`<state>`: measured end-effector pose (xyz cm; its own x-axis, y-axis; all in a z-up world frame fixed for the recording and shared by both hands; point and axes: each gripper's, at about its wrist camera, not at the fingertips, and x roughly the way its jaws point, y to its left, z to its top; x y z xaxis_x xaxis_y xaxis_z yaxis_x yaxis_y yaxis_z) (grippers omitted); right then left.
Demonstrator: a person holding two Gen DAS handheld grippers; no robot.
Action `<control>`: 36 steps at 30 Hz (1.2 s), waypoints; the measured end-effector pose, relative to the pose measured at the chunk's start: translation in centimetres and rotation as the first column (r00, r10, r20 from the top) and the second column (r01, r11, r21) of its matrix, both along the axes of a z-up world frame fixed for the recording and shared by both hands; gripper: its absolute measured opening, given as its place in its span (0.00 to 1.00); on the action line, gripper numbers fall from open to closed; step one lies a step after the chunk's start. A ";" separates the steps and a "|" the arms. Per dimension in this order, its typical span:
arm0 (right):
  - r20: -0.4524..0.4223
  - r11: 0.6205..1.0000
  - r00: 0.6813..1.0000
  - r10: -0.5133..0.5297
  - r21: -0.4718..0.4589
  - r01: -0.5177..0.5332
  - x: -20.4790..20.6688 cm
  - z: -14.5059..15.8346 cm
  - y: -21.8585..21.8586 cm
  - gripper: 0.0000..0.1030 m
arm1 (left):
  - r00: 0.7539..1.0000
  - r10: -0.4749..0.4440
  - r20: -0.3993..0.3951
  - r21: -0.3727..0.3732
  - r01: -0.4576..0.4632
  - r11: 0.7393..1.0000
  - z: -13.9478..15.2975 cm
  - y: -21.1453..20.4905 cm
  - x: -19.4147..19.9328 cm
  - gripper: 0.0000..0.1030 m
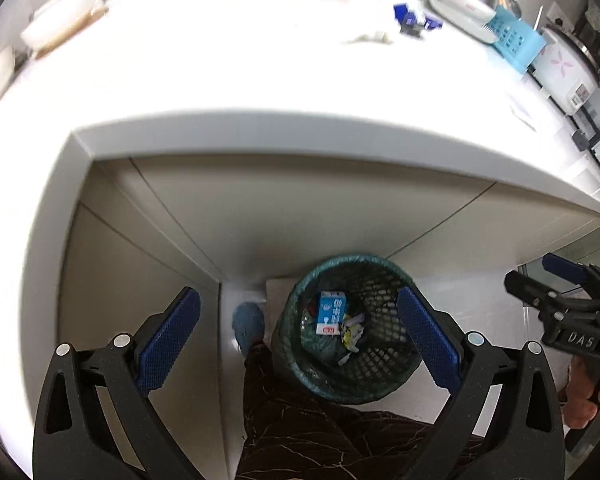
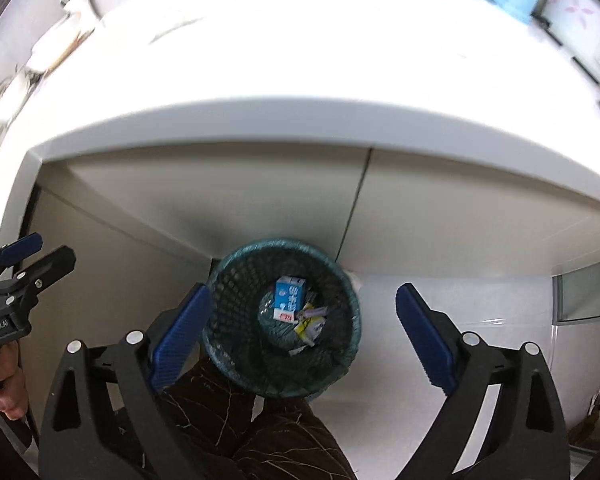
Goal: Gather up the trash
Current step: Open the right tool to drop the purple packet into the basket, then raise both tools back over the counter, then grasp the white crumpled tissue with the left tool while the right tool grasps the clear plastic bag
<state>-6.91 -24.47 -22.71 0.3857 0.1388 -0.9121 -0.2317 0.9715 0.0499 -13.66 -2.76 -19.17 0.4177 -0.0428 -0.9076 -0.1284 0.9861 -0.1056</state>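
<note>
**Hovering over one lined mesh bin, both grippers empty**

Hanging above the floor, two black-framed grippers with blue textured pads point down at a single round dark mesh wastebasket lined with a teal plastic bag [image 1: 350, 328], which stands at the foot of pale flat cabinet doors [image 1: 260, 208] under a thick white countertop edge [image 1: 284, 124]. The left gripper [image 1: 300, 332] has its two fingers spread wide, nothing between them; the right gripper [image 2: 302, 330] is likewise spread and empty. Each shows again at the edge of the other's view.

At the bottom of the bin lie one blue-and-white rectangular carton [image 1: 330, 312] and a small heap of crumpled yellow and white wrappers [image 1: 352, 330]; their count is unclear.

On the countertop, upper right of the left view, sit one light-blue perforated plastic basket [image 1: 514, 38] and one white rounded rice cooker with a pink flower print [image 1: 564, 68]. Blurred blue-and-white packaging [image 1: 410, 18] lies near the top centre. Brown patterned fabric trousers [image 1: 320, 436] fill the lower centre, with one blue slipper [image 1: 248, 320] left of the bin.
</note>
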 end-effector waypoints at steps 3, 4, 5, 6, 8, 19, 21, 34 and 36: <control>0.018 0.999 0.999 -0.035 0.007 0.035 0.4 2.0 -0.7 0.87 | 1.000 -0.003 0.021 -0.003 0.003 1.000 1.8 0.0 0.5 0.94; 0.025 0.999 0.999 -0.044 0.012 0.044 0.5 2.8 -0.8 0.87 | 1.000 -0.006 0.024 -0.002 0.006 1.000 2.4 0.0 0.7 0.94; 0.031 0.999 0.998 -0.054 0.011 0.053 0.8 3.4 -1.0 0.87 | 0.999 -0.008 0.033 -0.004 0.008 1.000 2.9 0.1 1.0 0.94; 0.040 0.998 0.997 -0.064 0.012 0.064 1.0 4.1 -1.3 0.87 | 0.999 -0.007 0.039 0.001 0.007 1.000 3.5 0.1 1.3 0.94; 0.059 0.997 0.995 -0.079 0.014 0.079 1.6 5.6 -1.5 0.87 | 0.998 -0.001 0.056 0.002 0.001 1.000 4.7 0.1 2.1 0.94; 0.084 0.988 0.985 -0.151 0.007 0.151 5.4 11.5 -2.3 0.87 | 0.995 -0.019 0.101 -0.006 0.020 1.000 8.6 -0.1 7.2 0.94; 0.079 0.986 0.983 -0.166 0.000 0.167 6.4 11.6 -2.6 0.87 | 0.994 -0.029 0.108 0.003 0.029 1.000 9.1 -0.2 8.4 0.94; -0.017 0.967 0.967 -0.255 0.002 0.255 13.3 11.8 -4.2 0.87 | 0.993 -0.086 0.081 0.003 0.086 0.996 9.3 -0.7 16.9 0.94; -0.047 0.961 0.960 -0.276 0.002 0.276 14.4 11.3 -4.7 0.87 | 0.993 -0.096 0.067 0.002 0.097 0.995 8.8 -0.8 18.2 0.94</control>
<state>7.53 -29.15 -11.43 0.3676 0.0408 -0.9291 0.0481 0.9969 0.0629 4.52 -3.59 -10.38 0.4710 -0.0874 -0.8778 -0.0253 0.9933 -0.1125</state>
